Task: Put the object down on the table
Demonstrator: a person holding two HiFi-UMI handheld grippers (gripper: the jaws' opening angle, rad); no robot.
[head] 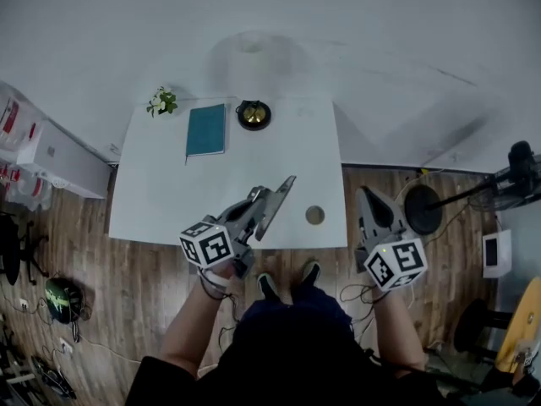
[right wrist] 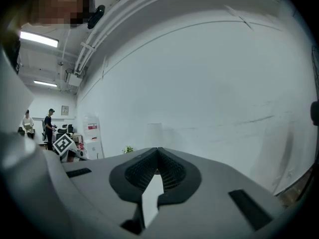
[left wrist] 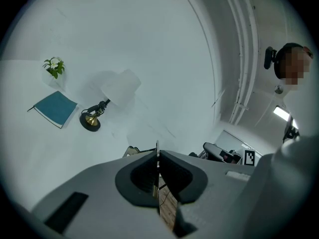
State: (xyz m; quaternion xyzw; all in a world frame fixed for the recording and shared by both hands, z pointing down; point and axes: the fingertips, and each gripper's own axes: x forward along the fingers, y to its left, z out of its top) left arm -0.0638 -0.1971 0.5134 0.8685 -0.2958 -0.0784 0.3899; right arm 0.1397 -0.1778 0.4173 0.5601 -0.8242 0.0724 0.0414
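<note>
Above the near edge of the table (head: 161, 201), the left gripper (head: 266, 210) pinches a thin sheet (head: 285, 189) pointing toward its far side, while the right gripper (head: 366, 197), pressed together on nothing, hangs off its right edge.

— Desk: What's the tally?
— Operator: On my feed, one white table (head: 169, 201) with one teal notebook (head: 206, 129), one lamp (head: 253, 114), one potted plant (head: 162, 101) and one round disc (head: 314, 215). Two grippers, left gripper (head: 264, 205) and right gripper (head: 366, 194), plus one thin sheet (head: 287, 186).
</note>
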